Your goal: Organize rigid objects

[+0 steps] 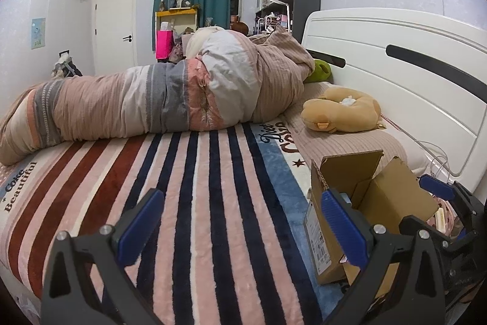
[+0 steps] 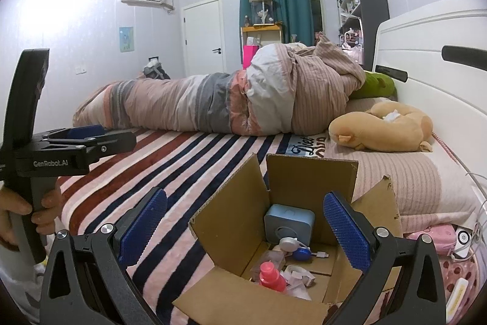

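Observation:
An open cardboard box (image 2: 307, 175) sits on the striped blanket near the bed's head; it also shows in the left wrist view (image 1: 380, 197). Inside lie a blue-grey cube device (image 2: 289, 223), a red-pink bottle (image 2: 271, 276), a small blue round item (image 2: 301, 255), a white cable plug (image 2: 322, 255) and white bits. My right gripper (image 2: 243, 229) is open and empty, hovering over the box. My left gripper (image 1: 240, 229) is open and empty over the blanket, left of the box; it also shows in the right wrist view (image 2: 91, 134).
A rolled duvet (image 1: 158, 99) lies across the bed. A tan plush (image 2: 383, 127) and a green plush (image 2: 377, 86) rest on the pillow by the white headboard (image 1: 395, 75). Pink items (image 2: 432, 236) and cables lie right of the box.

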Demonstrator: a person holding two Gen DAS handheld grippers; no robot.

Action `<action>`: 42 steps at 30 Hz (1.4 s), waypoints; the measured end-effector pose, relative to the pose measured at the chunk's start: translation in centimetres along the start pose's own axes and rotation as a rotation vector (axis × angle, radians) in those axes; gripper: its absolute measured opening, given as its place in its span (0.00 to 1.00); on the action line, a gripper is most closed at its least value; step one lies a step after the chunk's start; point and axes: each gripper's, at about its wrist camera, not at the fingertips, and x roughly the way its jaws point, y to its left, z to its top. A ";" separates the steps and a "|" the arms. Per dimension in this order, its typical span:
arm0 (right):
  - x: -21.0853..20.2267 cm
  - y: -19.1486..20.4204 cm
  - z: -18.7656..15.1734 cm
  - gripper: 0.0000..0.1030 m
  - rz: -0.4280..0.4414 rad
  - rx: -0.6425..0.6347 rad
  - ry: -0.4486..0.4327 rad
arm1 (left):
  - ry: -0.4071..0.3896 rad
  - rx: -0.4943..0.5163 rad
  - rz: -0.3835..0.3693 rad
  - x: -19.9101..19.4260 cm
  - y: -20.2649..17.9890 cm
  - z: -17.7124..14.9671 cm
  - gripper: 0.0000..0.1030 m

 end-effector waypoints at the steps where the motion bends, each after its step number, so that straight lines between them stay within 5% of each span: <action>1: 0.0 0.0 0.0 1.00 0.002 0.002 0.001 | 0.000 0.001 0.002 0.0 0.0 0.0 0.99; 42: -0.3 -0.2 0.0 1.00 -0.003 0.007 0.000 | 0.003 -0.001 0.011 -0.8 0.0 -0.2 0.99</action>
